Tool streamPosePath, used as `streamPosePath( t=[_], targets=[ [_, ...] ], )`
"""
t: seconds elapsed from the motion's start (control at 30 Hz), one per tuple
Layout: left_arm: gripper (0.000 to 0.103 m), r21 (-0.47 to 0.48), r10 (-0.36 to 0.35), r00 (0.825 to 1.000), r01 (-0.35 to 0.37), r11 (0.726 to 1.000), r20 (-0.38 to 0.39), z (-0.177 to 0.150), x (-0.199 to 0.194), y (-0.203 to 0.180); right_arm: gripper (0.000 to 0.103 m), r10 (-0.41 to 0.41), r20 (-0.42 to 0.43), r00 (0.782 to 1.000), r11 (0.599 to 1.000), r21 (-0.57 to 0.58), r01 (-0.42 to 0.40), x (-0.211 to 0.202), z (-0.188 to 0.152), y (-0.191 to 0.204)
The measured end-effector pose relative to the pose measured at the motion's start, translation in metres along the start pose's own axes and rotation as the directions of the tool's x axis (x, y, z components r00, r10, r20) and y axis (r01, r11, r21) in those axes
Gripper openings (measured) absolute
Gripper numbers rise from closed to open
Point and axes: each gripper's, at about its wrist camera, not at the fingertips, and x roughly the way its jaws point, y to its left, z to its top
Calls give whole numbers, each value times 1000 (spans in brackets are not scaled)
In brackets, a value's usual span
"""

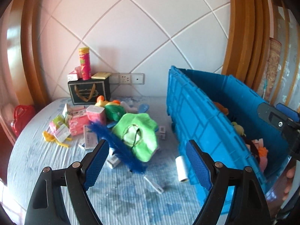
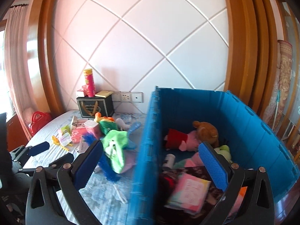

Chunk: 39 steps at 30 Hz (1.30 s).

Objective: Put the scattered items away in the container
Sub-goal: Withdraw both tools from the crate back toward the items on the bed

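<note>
Two wrist views over a bed (image 1: 37, 159) covered in a blue-and-white patterned sheet, set against a padded white wall panel (image 1: 150, 28) with diagonal seams. The left gripper (image 1: 147, 151) has its blue-padded jaws spread wide with nothing between them; it hangs above the sheet, with a scatter of items ahead of it. The right gripper (image 2: 151, 151) likewise stands wide open and empty, straddling the near wall of the blue container (image 2: 253, 131), one pad over the bed side and the other over the container's interior. The container rests on the bed at the right of the scatter. Inside it lie a brown plush bear (image 2: 206, 131), a red-and-pink plush toy (image 2: 180, 138), a pink booklet (image 2: 189, 191) and other soft items too blurred to name. Still outside on the sheet: a green cloth hat (image 1: 138, 133), a fuzzy blue brush (image 1: 120, 146) lying partly under it, a white roll (image 1: 181, 168) just beside the container's outer wall, pink boxes (image 1: 82, 120), a green-and-orange plush toy (image 1: 110, 106) and a yellow object (image 1: 48, 137) at the far left of the pile. Against the wall a dark gift box (image 1: 88, 91) carries an upright pink-and-yellow canister (image 1: 85, 63). A red case (image 1: 20, 118) sits beyond the bed's left edge.
</note>
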Motion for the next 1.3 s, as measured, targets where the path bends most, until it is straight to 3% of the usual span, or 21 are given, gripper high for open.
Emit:
streamPosePath(
  t=[0.23, 0.47, 0.7, 0.8, 0.87, 1.0, 1.17, 1.3],
  targets=[
    [84, -21, 89, 993, -91, 996, -78, -18, 19, 112, 103, 41, -95, 995, 999, 30, -39, 52, -8, 86],
    [84, -74, 161, 974, -175, 982, -157, -51, 38, 191, 103, 91, -248, 964, 996, 26, -87, 114, -35, 135],
    [84, -99, 289, 920, -324, 941, -267, -79, 60, 249, 103, 195, -338, 921, 980, 36, -195, 169, -60, 166],
    [84, -136, 301, 898, -358, 924, -321, -90, 70, 273, 103, 221, -403, 888, 974, 44, -222, 191, -74, 181],
    [84, -145, 303, 889, -369, 918, -344, -96, 76, 287, 103, 230, -441, 867, 970, 31, -242, 205, -80, 194],
    [84, -130, 306, 880, -373, 919, -365, -97, 92, 318, 103, 221, -452, 864, 973, 37, -229, 222, -80, 217],
    [84, -86, 264, 891, -316, 945, -369, -84, 124, 362, 103, 163, -471, 867, 986, 40, -164, 246, -82, 255],
    [84, -21, 215, 898, -241, 970, -383, -73, 159, 389, 103, 100, -516, 851, 995, 50, -86, 273, -89, 286]
  ],
)
